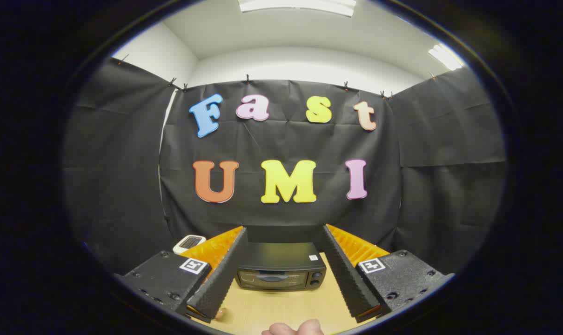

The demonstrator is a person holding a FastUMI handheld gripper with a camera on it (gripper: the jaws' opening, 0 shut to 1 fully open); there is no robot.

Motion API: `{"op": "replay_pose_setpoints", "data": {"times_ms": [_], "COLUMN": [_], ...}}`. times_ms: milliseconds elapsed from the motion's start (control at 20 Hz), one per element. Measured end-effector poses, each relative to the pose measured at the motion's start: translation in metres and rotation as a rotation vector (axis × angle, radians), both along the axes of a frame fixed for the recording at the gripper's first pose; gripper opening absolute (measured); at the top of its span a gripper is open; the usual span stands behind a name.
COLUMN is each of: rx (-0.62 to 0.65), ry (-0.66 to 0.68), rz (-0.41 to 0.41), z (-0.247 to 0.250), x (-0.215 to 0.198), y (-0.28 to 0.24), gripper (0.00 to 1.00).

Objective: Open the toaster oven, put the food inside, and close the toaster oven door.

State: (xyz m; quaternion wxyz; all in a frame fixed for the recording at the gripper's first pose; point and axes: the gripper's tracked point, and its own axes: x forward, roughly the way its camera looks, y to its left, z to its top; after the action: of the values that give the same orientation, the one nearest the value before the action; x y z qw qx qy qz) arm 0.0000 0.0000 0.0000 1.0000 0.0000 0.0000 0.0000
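The toaster oven (280,272) sits on the far part of the wooden surface (281,309), door shut, seen between the 2 fingers of the tongs (281,235) and beyond their tips. The tongs are spread wide, grasping nothing. A small white device (189,243) lies far left. A hand (294,328) shows nearest.

Black toaster oven (280,272) (door shut) sits upright on the wooden table (281,309).

Black claw (281,232); ribbed fingers (221,274), orange backs, square tag markers
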Motion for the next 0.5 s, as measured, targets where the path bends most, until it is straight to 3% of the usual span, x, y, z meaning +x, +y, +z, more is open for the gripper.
{"op": "replay_pose_setpoints", "data": {"times_ms": [500], "rx": [0.019], "ry": [0.015], "rz": [-0.002], "z": [-0.005], "x": [0.002], "y": [-0.013], "gripper": [1.00]}}
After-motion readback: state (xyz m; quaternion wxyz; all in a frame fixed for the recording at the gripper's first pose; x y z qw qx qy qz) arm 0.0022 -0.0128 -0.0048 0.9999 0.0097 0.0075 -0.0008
